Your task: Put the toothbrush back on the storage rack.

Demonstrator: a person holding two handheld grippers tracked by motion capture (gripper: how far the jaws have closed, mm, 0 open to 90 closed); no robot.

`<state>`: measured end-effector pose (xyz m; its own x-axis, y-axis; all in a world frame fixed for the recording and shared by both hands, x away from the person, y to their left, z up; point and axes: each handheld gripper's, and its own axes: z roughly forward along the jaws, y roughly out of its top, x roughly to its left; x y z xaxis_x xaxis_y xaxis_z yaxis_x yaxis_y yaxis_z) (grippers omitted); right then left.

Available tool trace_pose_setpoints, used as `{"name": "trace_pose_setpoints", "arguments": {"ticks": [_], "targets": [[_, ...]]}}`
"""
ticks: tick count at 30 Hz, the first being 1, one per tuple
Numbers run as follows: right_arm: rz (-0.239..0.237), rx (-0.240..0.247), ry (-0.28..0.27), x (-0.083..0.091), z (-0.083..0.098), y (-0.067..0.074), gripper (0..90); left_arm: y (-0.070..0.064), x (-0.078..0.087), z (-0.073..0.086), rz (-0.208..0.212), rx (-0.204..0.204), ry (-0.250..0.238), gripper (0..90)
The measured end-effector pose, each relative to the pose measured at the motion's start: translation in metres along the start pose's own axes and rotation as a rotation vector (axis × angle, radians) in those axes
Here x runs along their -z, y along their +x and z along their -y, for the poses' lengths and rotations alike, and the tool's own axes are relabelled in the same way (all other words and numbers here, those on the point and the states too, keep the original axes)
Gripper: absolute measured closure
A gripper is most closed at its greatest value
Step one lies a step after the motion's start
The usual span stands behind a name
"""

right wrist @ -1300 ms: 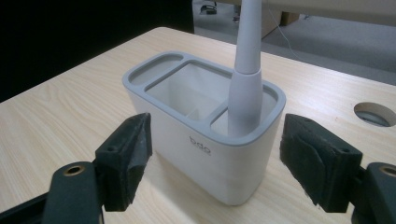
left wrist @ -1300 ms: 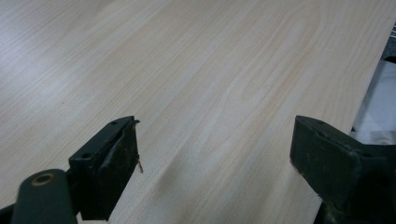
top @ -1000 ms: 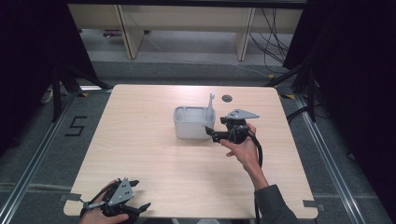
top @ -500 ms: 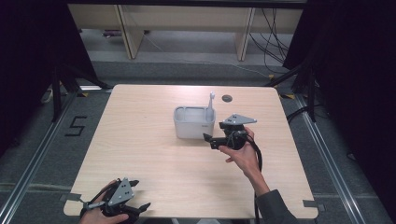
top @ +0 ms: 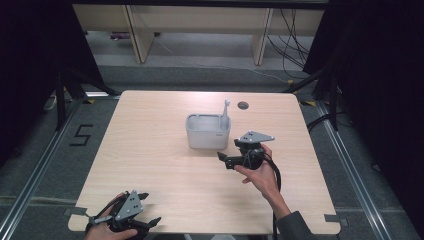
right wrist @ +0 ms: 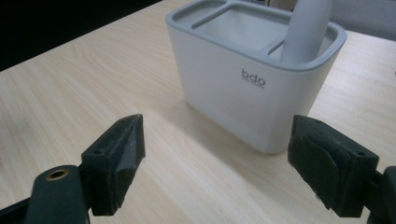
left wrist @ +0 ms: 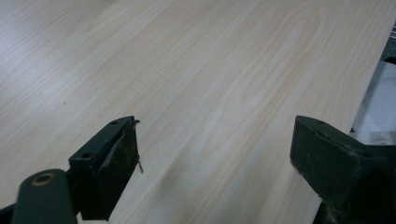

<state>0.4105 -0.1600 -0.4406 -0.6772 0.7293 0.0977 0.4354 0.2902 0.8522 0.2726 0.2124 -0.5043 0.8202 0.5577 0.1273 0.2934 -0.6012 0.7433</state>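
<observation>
Right gripper view: smooth rounded plastic caddy (right wrist: 247, 88).

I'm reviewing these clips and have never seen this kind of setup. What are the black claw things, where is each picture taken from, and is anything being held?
A person holds a hand-operated two-jaw tool in each hand. The high view looks down on the light wooden table: the left gripper rests at the near edge, and the right gripper is beside the white plastic compartment caddy, apart from it. A grey utensil handle stands in the caddy's corner slot. The other two pictures come from cameras riding on each gripper. Both grippers are open and hold nothing.
</observation>
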Motion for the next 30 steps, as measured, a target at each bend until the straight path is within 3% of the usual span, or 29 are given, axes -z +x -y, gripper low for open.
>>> {"name": "trace_pose_setpoints", "arguments": {"ticks": [3,8,10,11,12,14,15,18,19,21,22,23,25,26,28,29,30], "targets": [[-0.007,0.004,0.004,-0.001,0.005,0.003,19.7,-0.001,-0.001,0.0,-0.005,0.009,-0.023,14.8],[-0.02,0.007,0.03,-0.001,0.012,0.007,19.5,-0.001,-0.001,0.0,-0.016,0.01,-0.021,14.8],[-0.013,0.034,0.017,-0.003,0.013,0.006,19.5,-0.002,-0.001,0.001,-0.011,0.016,-0.025,14.8],[-0.021,0.007,0.037,-0.002,0.015,0.008,19.5,-0.001,-0.001,0.0,-0.005,0.009,-0.022,14.8],[-0.021,0.024,0.022,-0.003,0.016,0.008,19.5,-0.001,-0.001,0.0,-0.002,0.008,-0.019,14.8],[-0.031,-0.004,0.034,-0.003,0.018,0.011,19.5,-0.001,-0.001,0.0,-0.006,0.009,-0.023,14.8],[-0.033,0.033,0.035,-0.004,0.019,0.009,19.5,-0.002,-0.001,0.0,-0.01,0.011,-0.025,14.8],[-0.028,0.005,0.048,-0.003,0.022,0.013,19.5,-0.002,-0.001,0.0,-0.009,0.012,-0.025,14.8],[-0.031,0.029,0.042,-0.004,0.025,0.013,19.5,-0.002,-0.001,0.0,-0.009,0.012,-0.025,14.8],[-0.045,0.004,0.057,-0.003,0.027,0.015,19.5,-0.001,-0.001,0.0,-0.008,0.008,-0.025,14.8],[-0.034,0.03,0.054,-0.003,0.027,0.014,19.4,-0.002,-0.001,0.0,-0.009,0.011,-0.026,14.8],[-0.048,0.005,0.062,-0.003,0.029,0.016,19.4,-0.002,-0.001,0.0,-0.009,0.012,-0.025,14.8],[-0.061,0.019,0.061,-0.003,0.03,0.015,19.4,-0.002,-0.001,0.0,-0.011,0.014,-0.026,14.8],[-0.049,-0.008,0.056,-0.003,0.032,0.018,19.4,-0.002,-0.001,0.0,-0.011,0.014,-0.026,14.8],[-0.047,0.036,0.056,-0.002,0.033,0.016,19.3,-0.002,0.0,0.0,-0.006,0.009,-0.01,14.8],[-0.048,-0.01,0.074,0.0,0.034,0.019,19.0,-0.002,-0.001,0.0,-0.009,0.011,-0.024,14.7],[-0.048,-0.01,0.074,0.0,0.034,0.019,19.0,-0.002,-0.001,0.0,-0.009,0.011,-0.024,14.8]]}}
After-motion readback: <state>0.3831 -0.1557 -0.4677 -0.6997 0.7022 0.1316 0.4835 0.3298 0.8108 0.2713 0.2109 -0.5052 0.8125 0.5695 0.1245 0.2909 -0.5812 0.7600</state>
